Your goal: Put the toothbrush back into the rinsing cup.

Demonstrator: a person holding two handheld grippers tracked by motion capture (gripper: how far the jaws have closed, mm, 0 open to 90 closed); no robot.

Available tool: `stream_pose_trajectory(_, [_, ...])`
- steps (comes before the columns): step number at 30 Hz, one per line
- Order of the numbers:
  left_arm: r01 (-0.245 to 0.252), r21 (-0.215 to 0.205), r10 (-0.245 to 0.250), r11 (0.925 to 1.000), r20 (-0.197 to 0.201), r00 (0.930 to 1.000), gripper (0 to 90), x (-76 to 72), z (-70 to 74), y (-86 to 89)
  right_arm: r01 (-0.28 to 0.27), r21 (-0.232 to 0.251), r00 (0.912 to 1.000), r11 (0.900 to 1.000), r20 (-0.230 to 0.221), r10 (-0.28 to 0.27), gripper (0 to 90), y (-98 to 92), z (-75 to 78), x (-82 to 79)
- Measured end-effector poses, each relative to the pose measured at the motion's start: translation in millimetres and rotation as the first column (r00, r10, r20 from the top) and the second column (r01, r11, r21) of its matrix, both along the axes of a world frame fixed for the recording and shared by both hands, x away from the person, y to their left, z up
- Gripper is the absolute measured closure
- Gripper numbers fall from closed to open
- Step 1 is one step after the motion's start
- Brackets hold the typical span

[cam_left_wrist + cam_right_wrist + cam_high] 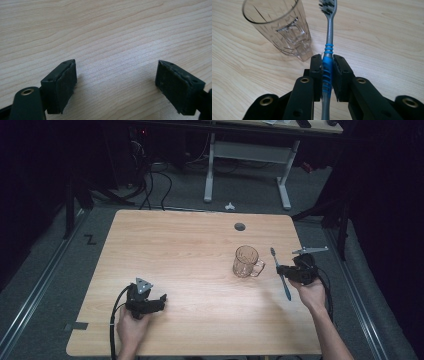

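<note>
A clear glass mug (246, 262) with a handle stands right of the table's middle; in the right gripper view the mug (282, 27) is at upper left. My right gripper (283, 269) is shut on a blue and grey toothbrush (280, 273), held just right of the mug. Its jaws clamp the ribbed blue grip of the toothbrush (328, 50), and the bristle head points away from me. My left gripper (161, 300) rests near the table's front left, open, with bare wood between its pads (62, 86).
The wooden table (175, 250) has a round cable hole (240, 226) near its far edge. Beyond it stand a white desk frame (247, 165) and cables on the grey floor. Wide bare wood lies between the two grippers.
</note>
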State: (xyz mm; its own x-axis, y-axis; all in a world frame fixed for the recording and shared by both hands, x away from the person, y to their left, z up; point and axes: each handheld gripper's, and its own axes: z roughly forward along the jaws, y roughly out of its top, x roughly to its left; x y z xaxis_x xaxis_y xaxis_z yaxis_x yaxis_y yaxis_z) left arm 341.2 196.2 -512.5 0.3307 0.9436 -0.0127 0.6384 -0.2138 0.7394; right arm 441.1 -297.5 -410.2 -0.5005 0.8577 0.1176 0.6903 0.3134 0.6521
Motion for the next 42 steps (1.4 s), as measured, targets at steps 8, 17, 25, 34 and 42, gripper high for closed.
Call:
stream_pose_trajectory(8, [0.000, 0.000, 0.000, 1.0000, 0.000, 1.0000, 18.0, 0.0, 0.0, 0.0, -0.028, 0.022, 0.9961, 0.999, 0.085, 0.026, 79.1, 4.4, 7.7, -7.4])
stream_pose_trajectory(17, [0.000, 0.000, 0.000, 1.0000, 0.000, 1.0000, 18.0, 0.0, 0.0, 0.0, -0.045, 0.048, 0.9880, 0.998, 0.150, 0.038, 78.8, 10.1, 13.0, -10.4])
stream_pose_trajectory(25, [0.000, 0.000, 0.000, 1.0000, 0.000, 1.0000, 18.0, 0.0, 0.0, 0.0, -0.053, 0.055, 0.9823, 0.997, 0.182, 0.042, 78.8, 13.7, 19.1, -9.4])
stream_pose_trajectory(34, [0.000, 0.000, 0.000, 1.0000, 0.000, 1.0000, 18.0, 0.0, 0.0, 0.0, -0.059, 0.080, 0.9732, 0.995, 0.226, 0.039, 78.9, 18.6, 26.3, -6.6])
stream_pose_trajectory(42, [0.000, 0.000, 0.000, 1.0000, 0.000, 1.0000, 18.0, 0.0, 0.0, 0.0, -0.084, 0.096, 0.9664, 0.992, 0.251, 0.058, 79.3, 28.7, 30.8, -1.6])
